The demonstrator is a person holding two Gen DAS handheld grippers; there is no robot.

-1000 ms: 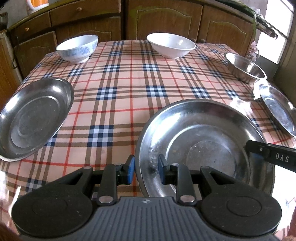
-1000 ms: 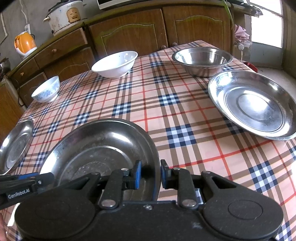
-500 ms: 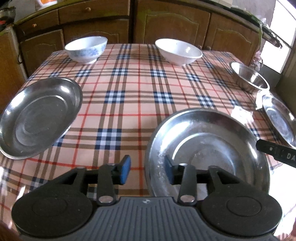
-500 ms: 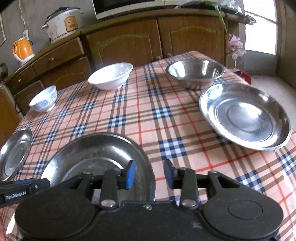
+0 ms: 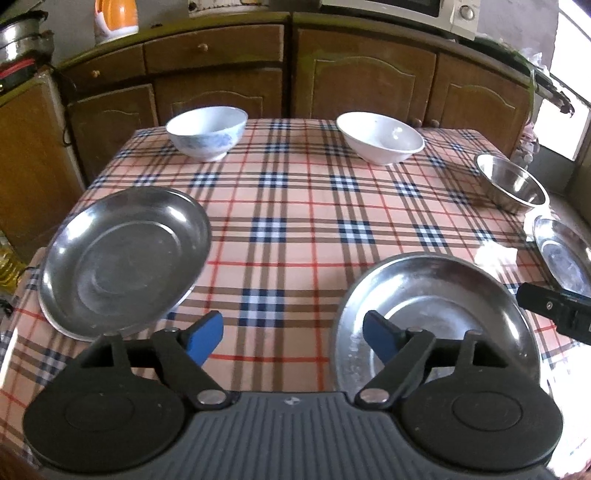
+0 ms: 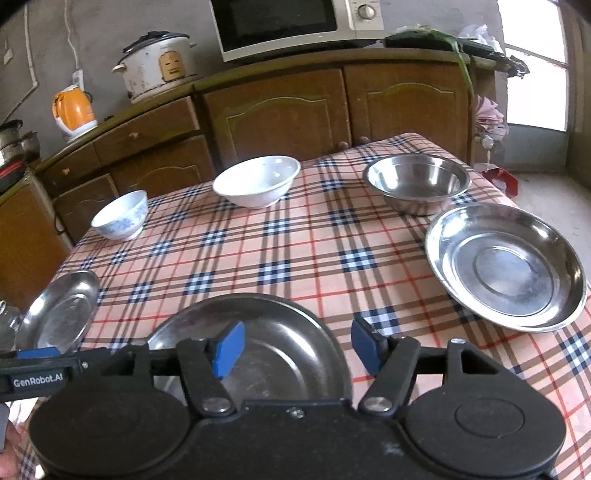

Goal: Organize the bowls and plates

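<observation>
A steel plate (image 5: 436, 302) (image 6: 280, 328) lies flat on the plaid tablecloth (image 5: 295, 192) near the front edge. My left gripper (image 5: 291, 332) hovers over the plate's left rim. Its jaws are opening and the blue pads stand clear of the rim. My right gripper (image 6: 297, 345) hovers over the right rim, also opening, with its pads off the metal. A second steel plate (image 5: 122, 254) (image 6: 59, 310) sits at the left, a third (image 6: 506, 266) (image 5: 565, 254) at the right. Further back stand a steel bowl (image 6: 417, 181) (image 5: 511, 182), a white bowl (image 5: 380, 136) (image 6: 256, 181) and a blue-patterned bowl (image 5: 207, 131) (image 6: 120, 214).
Wooden cabinets (image 5: 362, 77) run behind the table. On them stand a microwave (image 6: 295, 26), a rice cooker (image 6: 155, 66) and an orange kettle (image 6: 72, 109). Bare cloth stretches between the plates and the bowls. The table's right edge drops off beside the right plate.
Both grippers were shut on the middle plate's rims and have let go, their jaws spreading wide. Both have lifted and drawn back. The plate now rests on the cloth.
</observation>
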